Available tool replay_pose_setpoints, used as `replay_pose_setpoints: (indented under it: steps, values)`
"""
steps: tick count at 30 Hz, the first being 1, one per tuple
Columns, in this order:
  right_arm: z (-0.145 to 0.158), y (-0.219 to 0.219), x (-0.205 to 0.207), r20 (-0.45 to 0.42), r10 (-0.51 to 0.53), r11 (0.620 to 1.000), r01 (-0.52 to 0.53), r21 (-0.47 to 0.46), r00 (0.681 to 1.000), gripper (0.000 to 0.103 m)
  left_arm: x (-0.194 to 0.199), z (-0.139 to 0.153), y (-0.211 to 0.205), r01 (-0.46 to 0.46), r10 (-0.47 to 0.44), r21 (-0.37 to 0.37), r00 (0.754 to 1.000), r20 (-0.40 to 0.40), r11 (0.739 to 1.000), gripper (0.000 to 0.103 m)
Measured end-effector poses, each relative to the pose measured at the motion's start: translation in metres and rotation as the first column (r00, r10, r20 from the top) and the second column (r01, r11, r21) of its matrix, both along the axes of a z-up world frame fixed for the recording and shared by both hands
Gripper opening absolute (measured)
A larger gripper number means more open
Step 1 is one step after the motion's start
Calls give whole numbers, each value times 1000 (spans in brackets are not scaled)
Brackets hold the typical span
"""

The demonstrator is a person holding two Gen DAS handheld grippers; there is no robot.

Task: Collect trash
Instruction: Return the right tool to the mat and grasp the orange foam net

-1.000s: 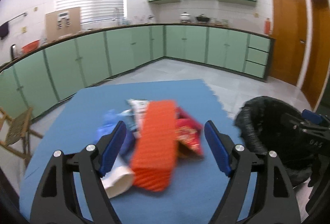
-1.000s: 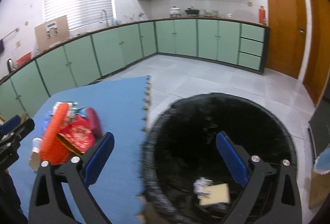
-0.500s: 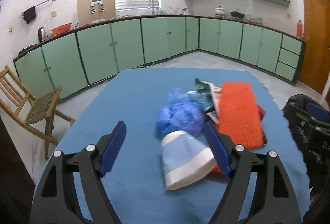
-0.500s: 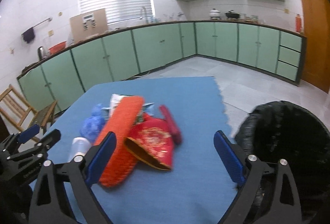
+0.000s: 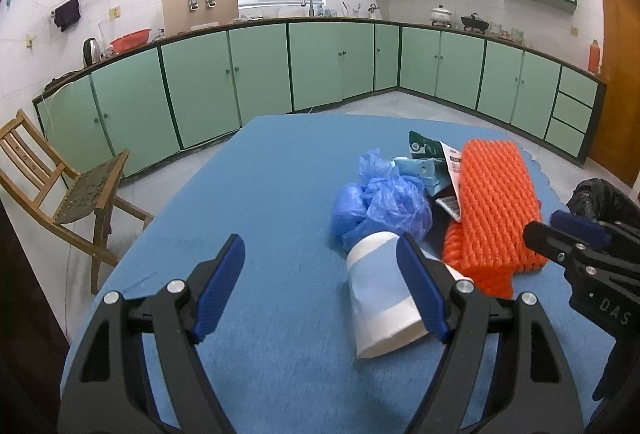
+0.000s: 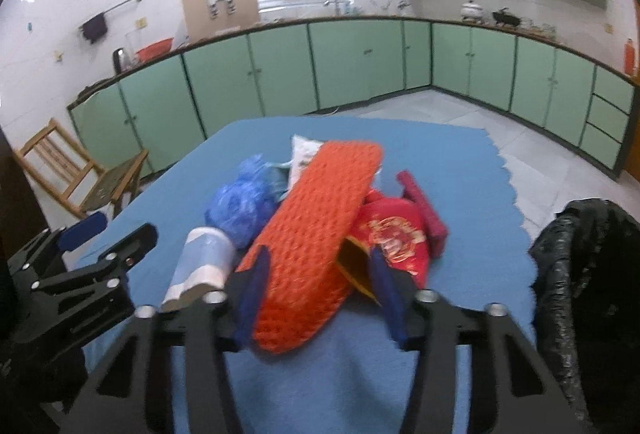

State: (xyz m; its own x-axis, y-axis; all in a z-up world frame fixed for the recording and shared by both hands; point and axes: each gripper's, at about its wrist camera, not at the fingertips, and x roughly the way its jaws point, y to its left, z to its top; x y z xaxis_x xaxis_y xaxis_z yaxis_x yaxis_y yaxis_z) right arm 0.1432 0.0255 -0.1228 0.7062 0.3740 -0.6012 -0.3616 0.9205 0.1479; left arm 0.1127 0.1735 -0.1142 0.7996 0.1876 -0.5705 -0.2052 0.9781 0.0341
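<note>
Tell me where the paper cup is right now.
The paper cup lies on its side on the blue mat, behind the left gripper's right finger, touching the blue plastic bag.

My left gripper (image 5: 320, 288) and right gripper (image 6: 318, 294) have black triangular frames, silver screws, ribbed blue pads (image 5: 218, 288); "DAS" lettering on one.

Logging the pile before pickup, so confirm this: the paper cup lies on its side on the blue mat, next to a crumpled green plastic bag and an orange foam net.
One detail is wrong: the crumpled plastic bag is blue, not green, as the left wrist view shows. The paper cup does lie on its side on the blue mat, next to that bag and the orange foam net.
</note>
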Motion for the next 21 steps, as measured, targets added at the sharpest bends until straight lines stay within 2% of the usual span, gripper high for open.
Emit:
replay_pose_setpoints:
  steps: [2,6,13,15,21]
  values:
    - [-1,2,-1,-6,22,1000,-22,-1,1000,18,0,0,1,2,-2,-3,1000,-1,1000,76]
    - [0,-2,-5,8,33,999,-33,5,999,5,0,-2,-3,8,-8,-9,1000,-4,1000,76]
    - [18,-26,-15,61,-14,1000,12,29,998,3,1,-1,-16,38,-38,-12,999,1,999,76]
    - [24,-36,-17,73,-33,999,31,29,997,0,2,-1,-20,48,-48,-19,999,2,999,76]
    - [27,-64,-21,67,-86,996,85,20,994,0,3,0,-41,93,-93,-25,996,12,995,76]
